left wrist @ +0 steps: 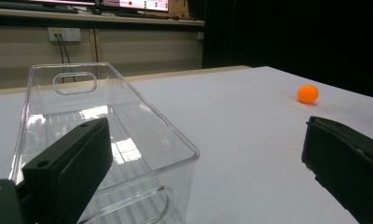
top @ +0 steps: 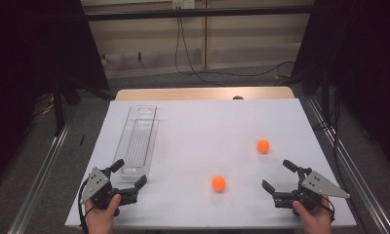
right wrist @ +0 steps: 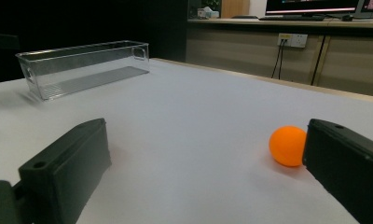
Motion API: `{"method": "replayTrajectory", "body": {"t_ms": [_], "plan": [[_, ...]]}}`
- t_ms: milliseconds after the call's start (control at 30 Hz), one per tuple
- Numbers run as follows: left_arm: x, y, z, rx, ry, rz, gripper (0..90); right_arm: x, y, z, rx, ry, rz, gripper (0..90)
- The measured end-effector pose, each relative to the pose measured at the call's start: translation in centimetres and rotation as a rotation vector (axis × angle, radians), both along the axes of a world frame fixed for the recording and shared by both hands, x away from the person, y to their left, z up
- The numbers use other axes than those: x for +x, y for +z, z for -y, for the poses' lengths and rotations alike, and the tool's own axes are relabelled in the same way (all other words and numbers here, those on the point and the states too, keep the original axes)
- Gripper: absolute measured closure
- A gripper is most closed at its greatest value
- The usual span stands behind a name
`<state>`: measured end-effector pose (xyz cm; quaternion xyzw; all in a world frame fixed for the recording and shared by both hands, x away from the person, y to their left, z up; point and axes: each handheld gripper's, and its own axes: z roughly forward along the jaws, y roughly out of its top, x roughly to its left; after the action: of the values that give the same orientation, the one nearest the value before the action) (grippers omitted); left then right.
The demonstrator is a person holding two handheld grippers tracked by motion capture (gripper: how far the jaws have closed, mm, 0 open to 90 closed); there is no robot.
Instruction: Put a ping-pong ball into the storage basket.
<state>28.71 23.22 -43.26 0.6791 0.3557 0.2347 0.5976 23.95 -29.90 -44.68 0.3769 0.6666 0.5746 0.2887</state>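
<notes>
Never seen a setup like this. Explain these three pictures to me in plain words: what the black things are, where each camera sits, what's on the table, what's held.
There is no robot here: a person holds a two-jaw left gripper and right gripper, both open and holding nothing. One camera looks down from above; the other two ride on the grippers and look out between their black jaws. On the white table lie a clear plastic bin, empty, a near orange ball and a far orange ball.

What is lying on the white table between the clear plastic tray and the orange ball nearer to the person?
Nothing: between the clear plastic tray and the nearer orange ball the high view shows bare white table.
</notes>
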Motion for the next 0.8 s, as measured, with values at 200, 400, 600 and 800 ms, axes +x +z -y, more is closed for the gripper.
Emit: {"method": "replayTrajectory", "body": {"t_ms": [200, 400, 600, 800], "plan": [[-0.03, 0.03, 0.13, -0.003, -0.003, -0.005, 1.7, 0.0, 0.0, -0.03, -0.002, 0.008, 0.005, 0.5], [0.01, 0.17, 0.19, -0.005, -0.008, -0.005, 1.5, -0.06, 0.0, -0.03, -0.003, 0.01, 0.004, 0.6], [0.02, 0.35, 0.28, -0.004, -0.013, -0.009, 1.3, -0.05, 0.01, -0.04, -0.003, 0.009, 0.004, 0.7], [0.06, 0.6, 0.59, -0.014, -0.023, -0.011, 1.1, -0.02, -0.01, -0.01, -0.003, 0.012, 0.005, 0.8]]}}
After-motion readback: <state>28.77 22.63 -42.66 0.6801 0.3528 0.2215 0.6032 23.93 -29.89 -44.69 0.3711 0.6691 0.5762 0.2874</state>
